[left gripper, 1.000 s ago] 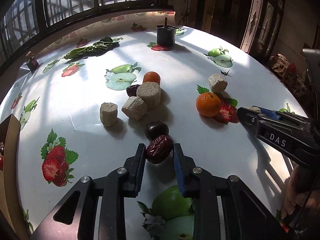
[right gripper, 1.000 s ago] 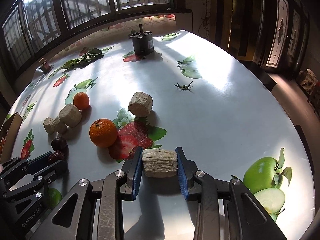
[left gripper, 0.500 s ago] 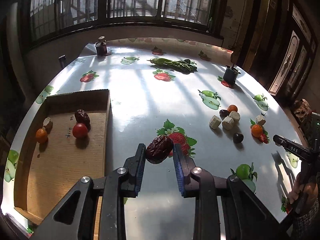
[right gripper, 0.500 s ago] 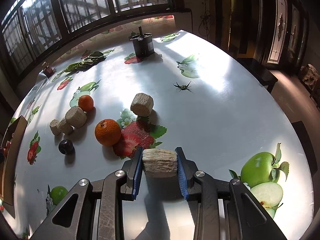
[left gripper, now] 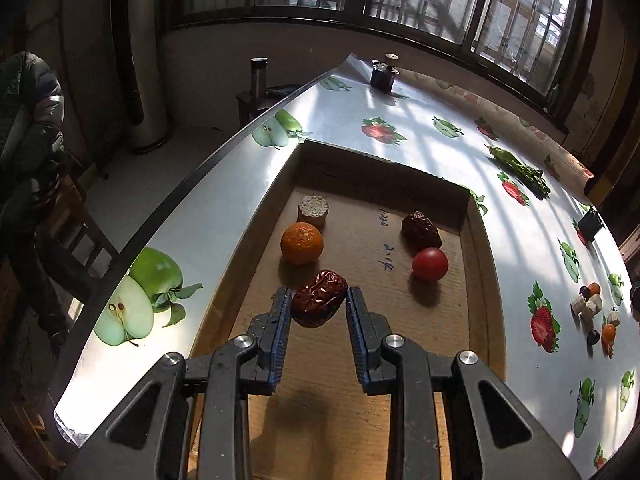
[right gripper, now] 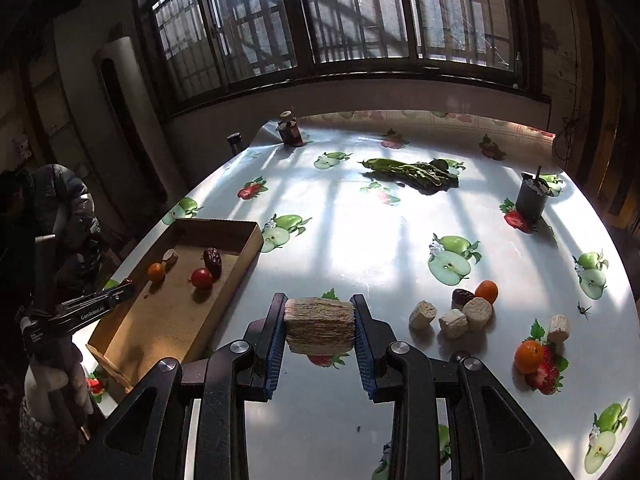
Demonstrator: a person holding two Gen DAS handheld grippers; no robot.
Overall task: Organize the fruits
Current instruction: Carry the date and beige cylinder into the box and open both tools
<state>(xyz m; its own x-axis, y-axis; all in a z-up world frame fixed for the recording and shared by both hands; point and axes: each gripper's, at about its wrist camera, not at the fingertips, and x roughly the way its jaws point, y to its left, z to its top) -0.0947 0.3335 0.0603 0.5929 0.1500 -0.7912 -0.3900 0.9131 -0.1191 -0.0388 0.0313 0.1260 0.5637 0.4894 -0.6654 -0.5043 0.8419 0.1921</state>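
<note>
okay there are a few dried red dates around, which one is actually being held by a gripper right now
The date clamped in the left gripper, above the cardboard tray. Another date lies loose in the tray beside the red fruit; a third sits on the table.

The tabletop (right gripper: 360,240) wore a glossy white cloth printed with apples and strawberries. A shallow cardboard box (right gripper: 236,276) sat on it near the left edge. Toward the right lay a loose cluster: three pale cut chunks (right gripper: 452,320) close together, a dark date (right gripper: 461,298) and a small orange (right gripper: 486,291) touching the group behind them. Further right, another pale chunk (right gripper: 558,328) lay apart, with a larger orange (right gripper: 529,356) near it on a printed strawberry. A bundle of green leaves (right gripper: 412,172) lay toward the far side. A dark cup (right gripper: 531,198) stood at the far right, and a small brown jar (right gripper: 290,131) at the far left corner.
</note>
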